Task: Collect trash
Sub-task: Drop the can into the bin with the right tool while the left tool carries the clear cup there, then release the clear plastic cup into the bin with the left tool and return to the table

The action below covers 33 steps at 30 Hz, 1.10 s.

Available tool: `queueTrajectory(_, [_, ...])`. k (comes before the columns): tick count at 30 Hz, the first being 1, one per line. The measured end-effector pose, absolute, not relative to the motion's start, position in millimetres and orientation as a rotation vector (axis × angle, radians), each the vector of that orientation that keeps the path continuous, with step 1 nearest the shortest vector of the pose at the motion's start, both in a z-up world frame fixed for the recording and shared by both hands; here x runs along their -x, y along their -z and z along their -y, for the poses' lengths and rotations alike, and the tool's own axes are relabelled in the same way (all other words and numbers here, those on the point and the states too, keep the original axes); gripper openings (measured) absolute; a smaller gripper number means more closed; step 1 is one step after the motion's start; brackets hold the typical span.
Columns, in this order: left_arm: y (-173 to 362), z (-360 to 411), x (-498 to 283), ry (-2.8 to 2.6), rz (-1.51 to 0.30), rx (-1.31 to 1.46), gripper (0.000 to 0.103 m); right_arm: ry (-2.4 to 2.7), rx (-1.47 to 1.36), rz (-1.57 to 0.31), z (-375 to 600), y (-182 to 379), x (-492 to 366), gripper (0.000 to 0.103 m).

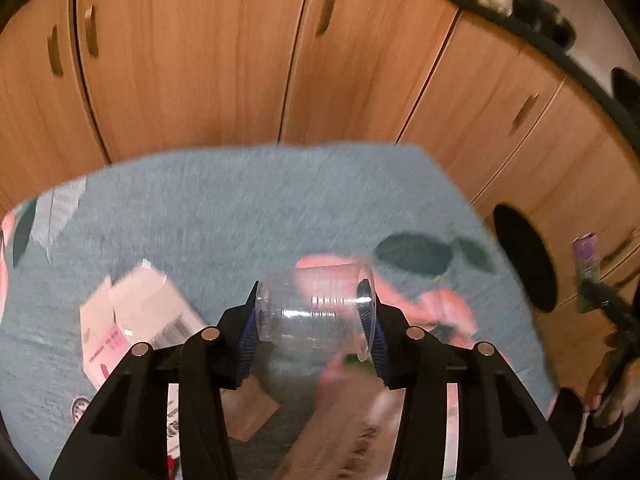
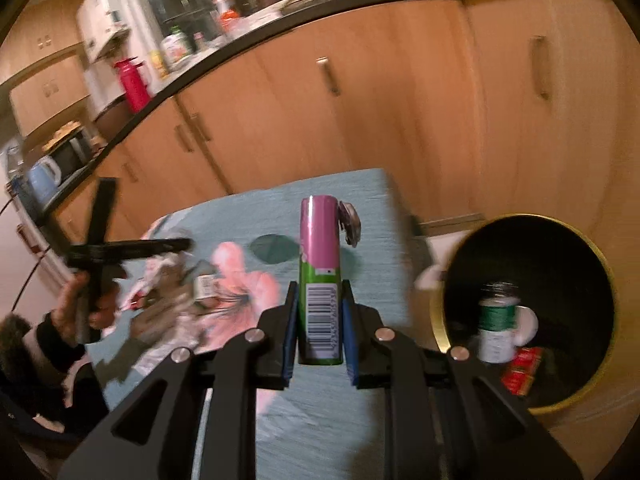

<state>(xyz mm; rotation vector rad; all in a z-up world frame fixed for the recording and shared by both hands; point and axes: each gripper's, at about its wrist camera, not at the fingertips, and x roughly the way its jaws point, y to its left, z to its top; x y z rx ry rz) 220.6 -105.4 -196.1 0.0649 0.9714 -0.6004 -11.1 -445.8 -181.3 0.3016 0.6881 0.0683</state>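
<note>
In the left wrist view my left gripper [image 1: 316, 314] is shut on a clear plastic cup [image 1: 320, 304], which lies sideways between the blue pads above the blue flowered tablecloth [image 1: 248, 208]. My right gripper [image 2: 320, 320] is shut on a slim pink and green can [image 2: 320, 276] with a barcode; it stands upright between the fingers with its peeled lid hanging at the top. The same can [image 1: 586, 272] shows at the right edge of the left wrist view. A black bin with a gold rim [image 2: 436, 320] stands right of the table, holding a green-labelled bottle [image 2: 496, 324] and a red packet [image 2: 522, 370].
A white and pink carton [image 1: 132, 312] and a brown cardboard piece [image 1: 256, 412] lie on the cloth near my left gripper. Crumpled wrappers [image 2: 172, 292] and a small box [image 2: 206, 286] sit by the person's hand [image 2: 76, 308]. Wooden cabinet doors [image 1: 192, 60] stand behind the table.
</note>
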Motion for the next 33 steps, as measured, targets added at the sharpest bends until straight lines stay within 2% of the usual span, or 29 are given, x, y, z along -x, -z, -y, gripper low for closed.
queueTrajectory(8, [155,204,-203,0.820,-0.932,-0.107,0.044,0.202,-0.330,-0.790,541,225,17,0.020])
queueTrajectory(16, [170,322,-179,0.947,-0.972,-0.211,0.044,0.301,-0.285,-0.955,577,281,-15,0.022])
queueTrajectory(18, [178,348,-175,0.974,-0.995,-0.223,0.044,0.349,-0.289,-0.976,587,288,-18,0.046])
queueTrajectory(19, [180,356,-174,0.982,-1.002,-0.225,0.044,0.365,-0.288,-0.965,590,288,-16,0.069])
queueTrajectory(33, [229,465,-140,1.071,-1.060,-0.384,0.044,0.371,-0.376,-0.787,584,258,62,0.067])
